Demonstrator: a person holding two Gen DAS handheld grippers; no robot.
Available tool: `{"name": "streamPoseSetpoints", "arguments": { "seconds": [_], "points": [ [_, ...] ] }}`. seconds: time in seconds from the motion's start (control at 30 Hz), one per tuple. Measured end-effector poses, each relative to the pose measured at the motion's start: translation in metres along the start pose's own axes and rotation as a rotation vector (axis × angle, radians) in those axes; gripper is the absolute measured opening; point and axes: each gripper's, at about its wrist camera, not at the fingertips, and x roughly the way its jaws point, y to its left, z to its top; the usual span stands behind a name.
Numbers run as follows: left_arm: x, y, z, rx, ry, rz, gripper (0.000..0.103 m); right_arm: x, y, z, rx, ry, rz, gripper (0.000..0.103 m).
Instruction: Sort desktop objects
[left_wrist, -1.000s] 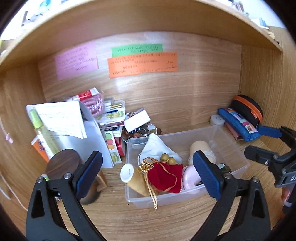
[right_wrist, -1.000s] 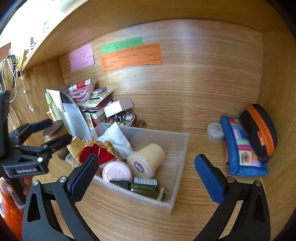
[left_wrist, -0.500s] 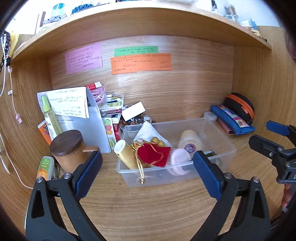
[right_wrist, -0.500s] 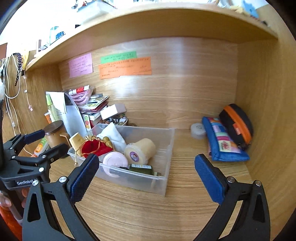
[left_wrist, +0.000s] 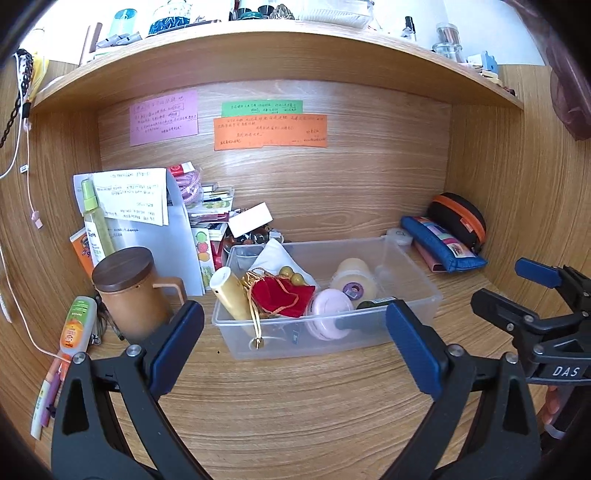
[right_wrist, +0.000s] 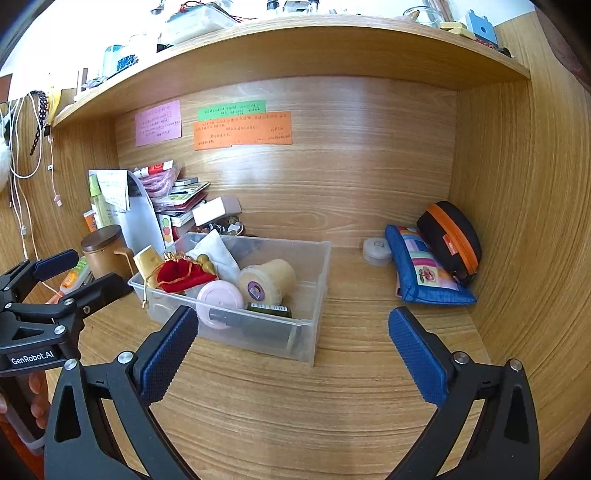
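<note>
Bin (left_wrist: 413, 266) of clear plastic sits mid-desk, near the back wall, already loaded: a red velvet pouch (left_wrist: 282, 297), a pink round case (left_wrist: 327, 314), a cream jar (left_wrist: 352, 282) on its side, a yellow tube (left_wrist: 231, 297), a white cloth (left_wrist: 275, 256) and a dark little bottle (right_wrist: 267, 309). So I judge the sorting well along, maybe close to done. Both my tongs hang back from it with nothing in them: my left gripper (left_wrist: 291, 350) gapes wide in front of the bin, and my right gripper (right_wrist: 291, 354) stands just as wide open. Left out are a blue pencil pouch (right_wrist: 424, 275), a black case with an orange zip (right_wrist: 448, 238) and a small round tin (right_wrist: 376, 250) to the right. To the left stand a lidded wooden mug (left_wrist: 129, 291), a spray bottle (left_wrist: 94, 218) and stacked papers (left_wrist: 147, 206); that heap crowds the bin's left end.
</note>
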Motion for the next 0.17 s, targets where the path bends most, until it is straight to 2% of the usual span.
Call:
{"name": "streamPoseSetpoints", "arguments": {
  "seconds": [0.17],
  "points": [
    [-0.0006,0.0003,-0.0009,-0.01,0.005,0.006,0.1,0.0012,0.0017,-0.0018,-0.006,0.004,0.002,0.103]
  ]
}}
